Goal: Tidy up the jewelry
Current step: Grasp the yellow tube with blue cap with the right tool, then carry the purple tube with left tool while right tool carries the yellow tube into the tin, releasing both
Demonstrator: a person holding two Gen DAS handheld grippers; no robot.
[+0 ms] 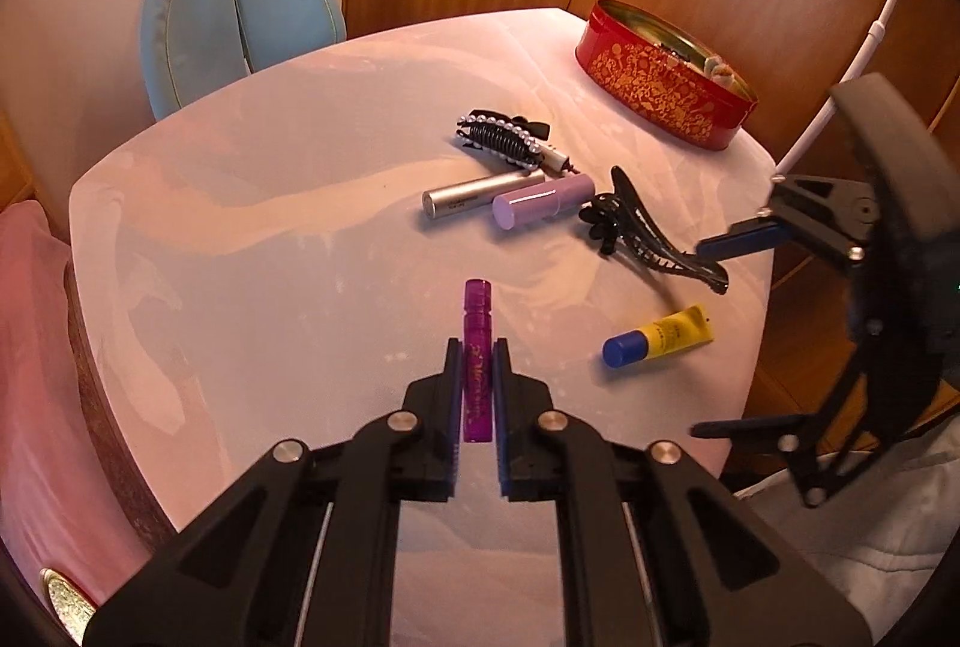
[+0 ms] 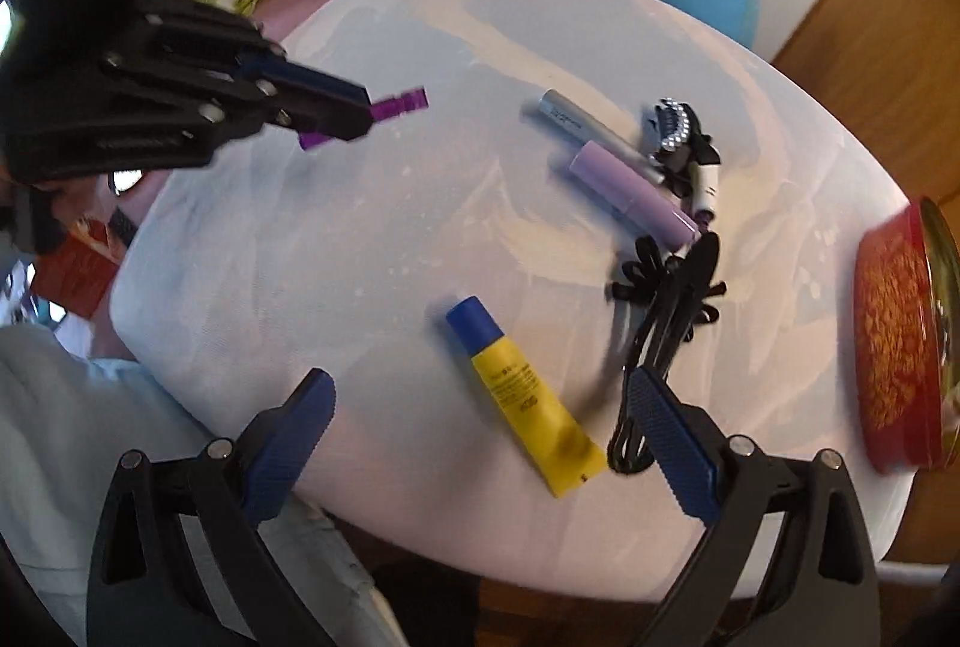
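The left gripper (image 1: pixel 478 347) pinches the purple tube (image 1: pixel 477 341) lengthwise, mid-counter. The right gripper (image 2: pixel 480 407), jaws spread, straddles the yellow tube (image 2: pixel 522 395) near the counter's front edge (the black hair claw (image 2: pixel 672 311) touches one jaw).

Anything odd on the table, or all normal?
Mostly cosmetics, not jewelry: left gripper is shut on a purple tube, and a yellow tube, lilac tube and silver tube lie loose beside two hair clips. Nothing is spilled or visibly damaged.
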